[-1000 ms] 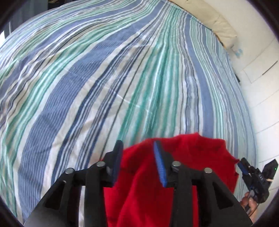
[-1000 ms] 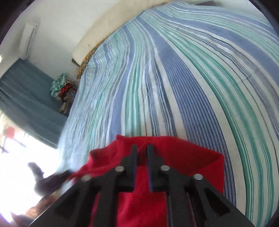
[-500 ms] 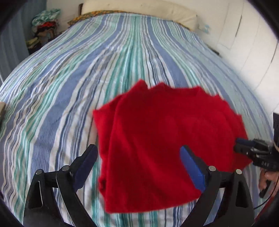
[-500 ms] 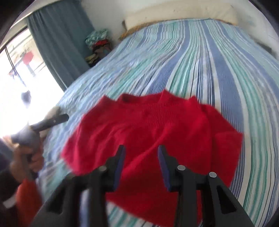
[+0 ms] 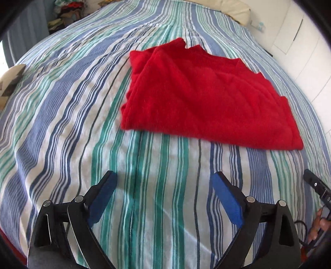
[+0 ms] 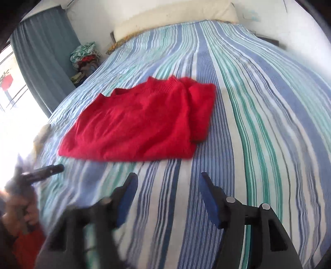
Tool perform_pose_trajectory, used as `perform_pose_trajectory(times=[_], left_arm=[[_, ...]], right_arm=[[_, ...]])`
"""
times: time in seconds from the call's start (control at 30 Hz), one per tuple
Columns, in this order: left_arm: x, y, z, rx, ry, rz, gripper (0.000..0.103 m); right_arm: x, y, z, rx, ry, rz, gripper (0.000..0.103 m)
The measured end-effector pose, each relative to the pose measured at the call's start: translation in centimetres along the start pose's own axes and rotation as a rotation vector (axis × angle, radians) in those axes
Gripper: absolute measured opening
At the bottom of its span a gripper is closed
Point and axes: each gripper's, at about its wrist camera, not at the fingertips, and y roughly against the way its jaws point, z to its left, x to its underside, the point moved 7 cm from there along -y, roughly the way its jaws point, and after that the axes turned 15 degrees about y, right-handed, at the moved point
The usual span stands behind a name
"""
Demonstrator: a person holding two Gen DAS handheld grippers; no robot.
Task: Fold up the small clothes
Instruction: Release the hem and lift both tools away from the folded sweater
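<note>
— Red sweater (image 5: 202,97), folded into a rough rectangle, lying flat on the striped bedspread (image 5: 68,115), toward the middle of the bed.

— Soft knit, by the look; light, limp, likely to sag and slide out of its layers if lifted by one edge. Not fragile.

— Best taken at two corners of the near folded edge, pinching every layer together, or at the thick side fold.

— Left gripper (image 5: 163,198) spread wide, nothing between its blue pads (image 5: 227,202), hanging over bare bedspread, clear of the sweater's near edge.

— Right gripper (image 6: 168,198) part open, having just been opening, also empty, over the stripes short of the sweater.

— Beyond: pale pillow (image 6: 175,18) at the head of the bed, heap of clothes (image 6: 85,58) by the grey-blue curtain (image 6: 45,55).
</note>
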Motion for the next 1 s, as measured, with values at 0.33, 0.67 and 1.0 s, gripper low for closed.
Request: perform_pose_trajectory(times=[0.33, 0.67, 1.0], left_arm=[[1.3, -1.9, -0.5, -0.065, -0.102, -0.037, 0.102], [2.0, -2.0, -0.5, -0.062, -0.123, -0.050, 0.103], [2.3, -1.9, -0.7, -0.068, -0.136, -0.066, 0.103]], right_arm=[[4.2, -2.2, -0.1, 0.024, -0.069, 0.013, 0.065], [4.1, -2.5, 0.3, 0.034, -0.042, -0.012, 0.068], [4.1, -2.5, 0.3, 0.041, -0.028, -0.011, 0.069]])
